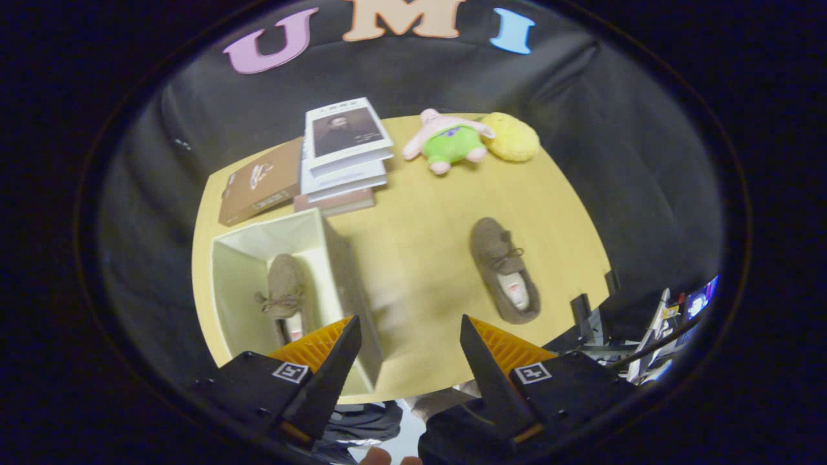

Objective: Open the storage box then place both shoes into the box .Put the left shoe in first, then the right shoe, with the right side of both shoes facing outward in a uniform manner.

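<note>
An open pale storage box [326,248] stands on the yellow table [413,258], ahead of my left finger. One brown shoe [282,290] lies inside it, toe pointing away from me. The other brown shoe [504,271] rests on the table top, beyond my right finger, toe also pointing away. My gripper [410,336] hovers high above the table's near edge, open, with nothing between its fingers. The left finger overlaps the box's near right corner in the view.
A stack of books [342,158] and a brown flat box [258,184] lie at the table's far side behind the storage box. A pink-and-green plush toy [449,142] and a yellow plush [513,137] sit at the far edge. Equipment [652,336] stands beside the table's near right corner.
</note>
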Available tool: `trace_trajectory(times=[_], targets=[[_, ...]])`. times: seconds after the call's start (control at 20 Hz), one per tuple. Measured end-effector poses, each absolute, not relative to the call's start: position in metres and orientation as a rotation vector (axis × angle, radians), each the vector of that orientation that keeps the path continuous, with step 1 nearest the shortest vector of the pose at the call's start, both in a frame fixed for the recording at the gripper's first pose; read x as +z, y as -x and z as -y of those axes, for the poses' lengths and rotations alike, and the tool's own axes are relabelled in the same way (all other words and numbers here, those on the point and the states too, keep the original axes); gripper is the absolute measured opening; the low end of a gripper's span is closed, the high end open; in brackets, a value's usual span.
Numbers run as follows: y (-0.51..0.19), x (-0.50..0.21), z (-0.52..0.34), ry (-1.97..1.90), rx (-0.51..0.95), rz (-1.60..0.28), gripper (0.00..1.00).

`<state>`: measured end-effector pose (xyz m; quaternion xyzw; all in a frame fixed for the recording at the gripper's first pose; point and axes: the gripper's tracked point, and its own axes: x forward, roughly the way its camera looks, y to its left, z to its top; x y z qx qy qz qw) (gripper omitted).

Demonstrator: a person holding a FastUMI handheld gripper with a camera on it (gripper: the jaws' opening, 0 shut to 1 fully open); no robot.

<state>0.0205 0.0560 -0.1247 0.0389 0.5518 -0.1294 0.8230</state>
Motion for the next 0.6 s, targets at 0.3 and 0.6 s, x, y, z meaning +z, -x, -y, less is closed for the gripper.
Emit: trace_trajectory(times=[0.3,0.6], targets=[[-0.012,-0.147,0.064,-0.034,-0.448,-1.219,0.99],[0.005,-0.211,0.114,-0.013,-0.482,-1.346,0.98]])
